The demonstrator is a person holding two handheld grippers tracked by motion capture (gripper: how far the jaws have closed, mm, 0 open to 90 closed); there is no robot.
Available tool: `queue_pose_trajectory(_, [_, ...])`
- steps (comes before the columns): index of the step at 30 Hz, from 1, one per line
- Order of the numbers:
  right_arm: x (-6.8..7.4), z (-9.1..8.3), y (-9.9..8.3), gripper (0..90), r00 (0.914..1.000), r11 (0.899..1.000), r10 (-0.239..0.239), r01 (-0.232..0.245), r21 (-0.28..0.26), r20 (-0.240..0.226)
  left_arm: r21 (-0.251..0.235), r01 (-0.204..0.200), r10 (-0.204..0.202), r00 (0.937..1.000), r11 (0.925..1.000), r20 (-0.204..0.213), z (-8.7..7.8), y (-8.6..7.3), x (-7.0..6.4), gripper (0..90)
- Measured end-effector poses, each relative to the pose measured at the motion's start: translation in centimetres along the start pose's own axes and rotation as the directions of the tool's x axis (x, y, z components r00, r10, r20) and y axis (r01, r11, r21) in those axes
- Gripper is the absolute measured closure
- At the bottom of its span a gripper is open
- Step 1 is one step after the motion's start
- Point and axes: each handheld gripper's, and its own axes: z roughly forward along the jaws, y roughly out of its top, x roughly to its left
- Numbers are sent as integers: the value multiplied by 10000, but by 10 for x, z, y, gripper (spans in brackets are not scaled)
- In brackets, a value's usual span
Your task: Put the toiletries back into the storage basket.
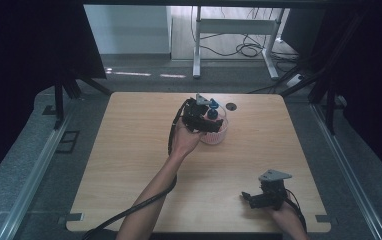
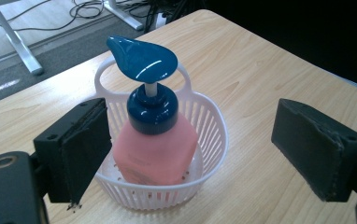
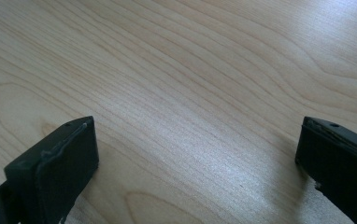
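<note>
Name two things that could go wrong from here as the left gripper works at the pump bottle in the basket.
1. The left gripper is open with its jaws wider than the white basket; closing could catch the light basket's wall instead of the pink pump bottle.
2. The bottle stands tall above the basket's rim, so a nudge on its blue pump head might tip both over.

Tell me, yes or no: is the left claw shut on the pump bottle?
No: in the left gripper view the left claw stands wide open, its jaws apart from the bottle standing in the basket.
</note>
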Motion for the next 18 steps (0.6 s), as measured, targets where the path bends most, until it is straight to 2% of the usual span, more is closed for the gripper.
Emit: queue_pose_trajectory(18, [0,0,0,0,10000,10000,-2,2,-4,1,-190,-435,439,9988,9989,215,-21,-8,-9,119])
